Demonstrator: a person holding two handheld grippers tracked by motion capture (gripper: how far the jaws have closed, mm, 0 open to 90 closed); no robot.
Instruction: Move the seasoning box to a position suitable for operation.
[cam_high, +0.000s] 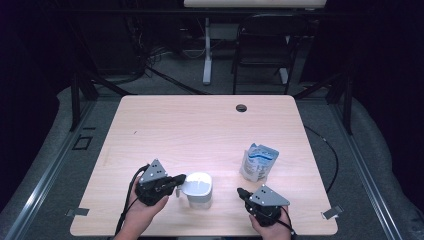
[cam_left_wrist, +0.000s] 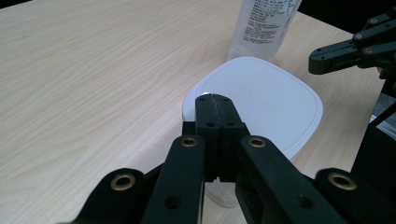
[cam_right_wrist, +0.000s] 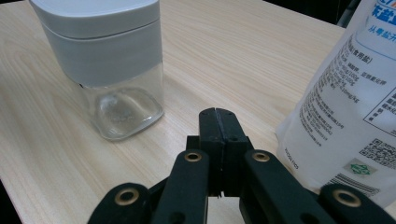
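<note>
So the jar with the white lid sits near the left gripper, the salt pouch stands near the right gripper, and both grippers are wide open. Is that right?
Not quite. The jar is by the left gripper and the pouch by the right gripper, but both grippers are shut with nothing between their jaws, as each gripper view shows.

Left tool (cam_high: 181, 178) touches the jar (cam_high: 199, 189); pouch (cam_high: 258, 162) stands nearby.

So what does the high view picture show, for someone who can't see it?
A person's two hands each hold a black hand-held gripper over a pale wooden table. The left hand-held gripper, jaws shut, reaches the white lid of a clear square jar; the right hand-held gripper, also shut, sits below an opened white-and-blue pouch.
</note>
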